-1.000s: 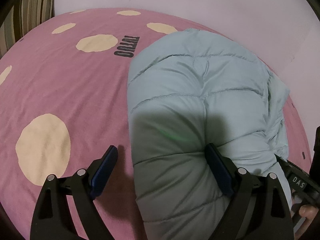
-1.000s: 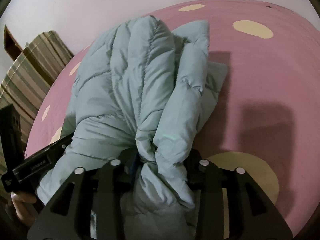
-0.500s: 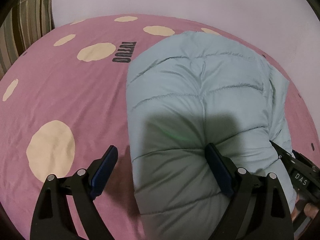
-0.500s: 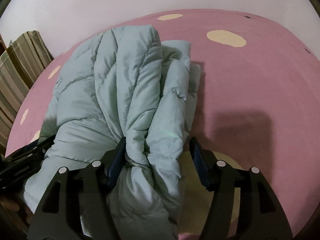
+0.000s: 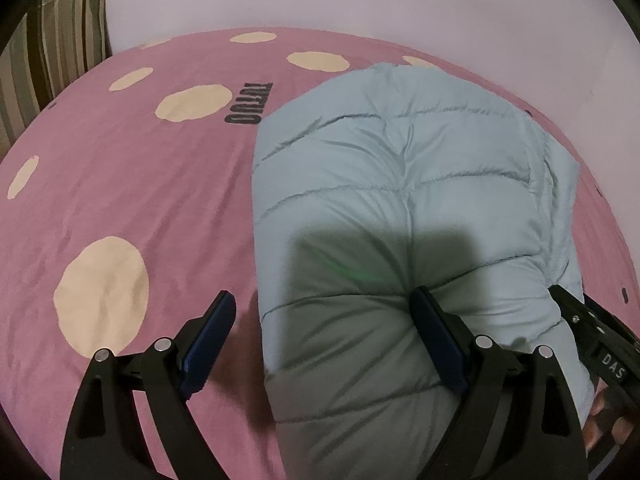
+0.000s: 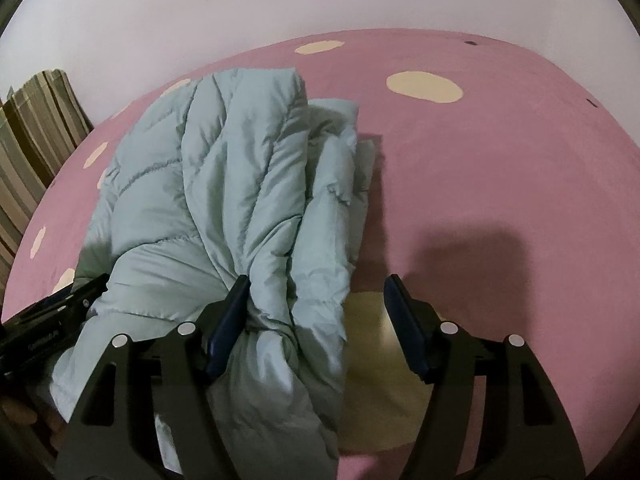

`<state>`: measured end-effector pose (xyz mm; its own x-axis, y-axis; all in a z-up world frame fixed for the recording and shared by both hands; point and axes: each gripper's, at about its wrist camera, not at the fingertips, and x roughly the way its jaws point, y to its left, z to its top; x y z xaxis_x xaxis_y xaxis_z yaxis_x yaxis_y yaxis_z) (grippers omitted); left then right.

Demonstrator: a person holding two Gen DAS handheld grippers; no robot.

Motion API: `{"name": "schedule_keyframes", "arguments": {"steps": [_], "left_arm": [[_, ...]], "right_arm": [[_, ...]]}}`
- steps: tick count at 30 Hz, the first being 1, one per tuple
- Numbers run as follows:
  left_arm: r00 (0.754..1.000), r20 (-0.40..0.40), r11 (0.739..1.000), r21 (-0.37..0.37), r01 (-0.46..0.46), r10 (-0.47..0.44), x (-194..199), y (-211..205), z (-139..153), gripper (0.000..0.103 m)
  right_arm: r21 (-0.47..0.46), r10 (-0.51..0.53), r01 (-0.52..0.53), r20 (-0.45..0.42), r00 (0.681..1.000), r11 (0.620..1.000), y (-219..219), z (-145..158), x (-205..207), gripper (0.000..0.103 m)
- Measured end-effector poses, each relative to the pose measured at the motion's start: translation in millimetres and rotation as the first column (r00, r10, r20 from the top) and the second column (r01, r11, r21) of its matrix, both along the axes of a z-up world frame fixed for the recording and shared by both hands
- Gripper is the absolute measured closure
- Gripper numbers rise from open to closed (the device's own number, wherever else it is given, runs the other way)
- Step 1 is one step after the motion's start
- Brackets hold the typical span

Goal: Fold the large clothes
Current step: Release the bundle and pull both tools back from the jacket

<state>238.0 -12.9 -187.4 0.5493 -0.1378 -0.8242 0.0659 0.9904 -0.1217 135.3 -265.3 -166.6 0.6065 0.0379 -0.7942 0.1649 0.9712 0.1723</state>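
Note:
A pale blue puffer jacket point(image 5: 400, 168) lies folded on the pink bed. In the left wrist view my left gripper point(image 5: 324, 300) stands open over the jacket's near left edge. Its left pad point(image 5: 212, 328) hangs above bare sheet and its right pad point(image 5: 440, 336) rests against the padding. In the right wrist view the jacket point(image 6: 240, 160) bunches into a thick fold between the fingers of my right gripper point(image 6: 316, 284), whose jaws are opening. The left pad point(image 6: 228, 320) still touches fabric, while the right pad point(image 6: 404, 324) stands free.
The pink sheet point(image 5: 120, 200) with cream dots and dark lettering point(image 5: 250, 104) spreads left and far. A striped cushion point(image 5: 52, 40) sits at the far left by the white wall point(image 6: 280, 0). A person's fingers point(image 5: 604, 420) show beside the right gripper's body point(image 5: 600, 344).
The right gripper's jaws have spread apart and released the bunched jacket fold they were squeezing, and it has drawn back slightly. The left gripper stays open in place.

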Motion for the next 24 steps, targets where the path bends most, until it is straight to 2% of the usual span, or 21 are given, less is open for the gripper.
{"name": "schedule_keyframes", "arguments": {"steps": [6, 13, 24], "left_arm": [[1.000, 0.016, 1.000, 0.028, -0.012, 0.012, -2.9, -1.8, 3.8, 0.015], [0.999, 0.037, 0.991, 0.134, 0.013, -0.018, -2.6, -15.5, 12.9, 0.016], [0.986, 0.165, 0.996, 0.092, -0.011, -0.004, -54.8, -10.4, 57.2, 0.016]], "right_arm": [[-0.048, -0.052, 0.053, 0.026, 0.998, 0.997, -5.0, 13.7, -15.1, 0.036], [-0.063, -0.115, 0.118, 0.041, 0.993, 0.991, -18.4, 23.9, -30.8, 0.036], [-0.115, -0.076, 0.089, 0.114, 0.991, 0.989, -2.8, 52.5, -72.5, 0.027]]}}
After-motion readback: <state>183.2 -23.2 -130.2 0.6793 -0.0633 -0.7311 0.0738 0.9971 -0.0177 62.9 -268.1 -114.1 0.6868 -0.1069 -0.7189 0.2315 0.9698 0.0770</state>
